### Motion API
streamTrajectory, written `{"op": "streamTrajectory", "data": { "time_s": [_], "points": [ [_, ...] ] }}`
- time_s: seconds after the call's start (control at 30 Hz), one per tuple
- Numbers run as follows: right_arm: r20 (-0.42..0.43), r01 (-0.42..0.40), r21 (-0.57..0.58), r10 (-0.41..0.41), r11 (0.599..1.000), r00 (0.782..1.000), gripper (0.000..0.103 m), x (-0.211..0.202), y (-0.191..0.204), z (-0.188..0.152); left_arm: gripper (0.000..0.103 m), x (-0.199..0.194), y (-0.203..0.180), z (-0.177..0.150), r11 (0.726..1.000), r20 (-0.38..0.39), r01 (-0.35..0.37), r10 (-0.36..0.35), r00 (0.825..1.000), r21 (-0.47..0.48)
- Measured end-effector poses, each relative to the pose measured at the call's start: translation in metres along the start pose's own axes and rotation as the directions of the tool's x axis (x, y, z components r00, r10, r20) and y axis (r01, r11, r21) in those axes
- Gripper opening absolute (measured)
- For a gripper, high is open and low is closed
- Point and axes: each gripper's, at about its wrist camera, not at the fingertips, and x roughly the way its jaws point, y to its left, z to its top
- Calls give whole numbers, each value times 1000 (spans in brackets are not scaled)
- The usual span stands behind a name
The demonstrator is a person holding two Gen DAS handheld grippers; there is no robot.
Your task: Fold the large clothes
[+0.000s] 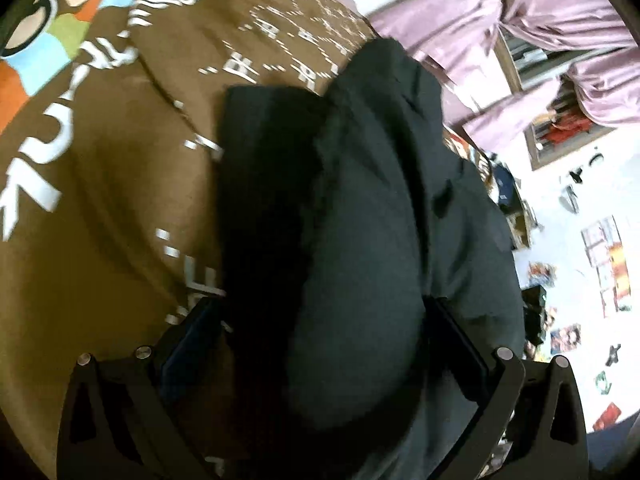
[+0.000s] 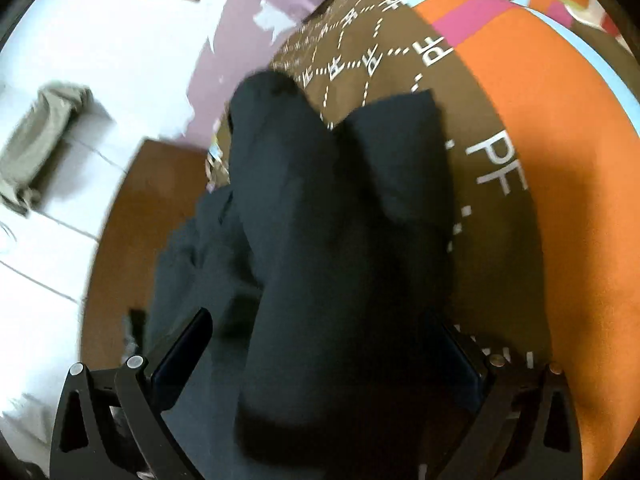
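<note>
A large dark garment [image 1: 360, 208] lies bunched on a brown bedspread [image 1: 100, 240] printed with white letters. In the left wrist view a thick fold of it bulges up between the fingers of my left gripper [image 1: 320, 320], which stands open, its jaws wide apart on either side of the cloth. In the right wrist view the same dark garment [image 2: 320, 220] runs as a long roll away from my right gripper [image 2: 320, 336], also open, with one finger [image 2: 180, 352] on each side of the fold. Both views are blurred by motion.
The bedspread carries orange, pink and blue patches [image 2: 540, 160]. Purple curtains [image 1: 540, 32] hang by a framed window. A white wall with stickers and pictures [image 1: 600, 264] stands at the right. A white tiled floor [image 2: 52, 240] with a beige cloth [image 2: 40, 148] lies beside the bed.
</note>
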Motion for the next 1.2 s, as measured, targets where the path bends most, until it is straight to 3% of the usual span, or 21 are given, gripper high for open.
{"op": "streamTrajectory", "data": {
  "time_s": [0.1,0.2,0.3,0.5,0.57,0.63,0.67,0.73,0.83,0.97,1.2],
  "points": [
    [0,71,-22,-71,997,997,103,5,10,-4,101,1,-2,0,1000,-8,19,-19,1000,-13],
    [35,130,-40,-129,991,991,103,7,18,-9,100,-1,1,-7,996,34,48,-45,998,-71],
    [66,207,-66,-203,976,977,95,10,27,-15,92,-3,-1,-12,996,51,40,-36,998,-84],
    [80,221,-74,-215,972,973,61,6,32,-25,72,-13,-1,-21,989,100,24,-10,995,-143],
    [80,225,-82,-219,971,972,51,5,37,-27,65,-17,-7,-25,991,115,-4,19,993,-135],
    [93,225,-107,-215,969,972,31,0,44,-29,52,-20,-15,-30,993,136,-22,38,990,-119],
    [114,216,-123,-202,969,973,26,-7,49,-31,44,-24,-21,-33,994,153,-35,51,987,-103],
    [157,228,-169,-202,959,967,17,-16,66,-27,38,-27,-39,-38,996,183,-63,74,980,-65],
    [225,260,-259,-203,930,953,15,-29,96,-31,33,-32,-59,-49,998,226,-68,68,972,-7],
    [302,286,-334,-185,898,935,15,-55,128,-43,28,-35,-73,-62,1000,237,-14,14,971,-1],
    [394,324,-349,-176,879,902,14,-116,142,-52,28,-33,-123,-73,996,217,55,-69,974,70]
  ]
}}
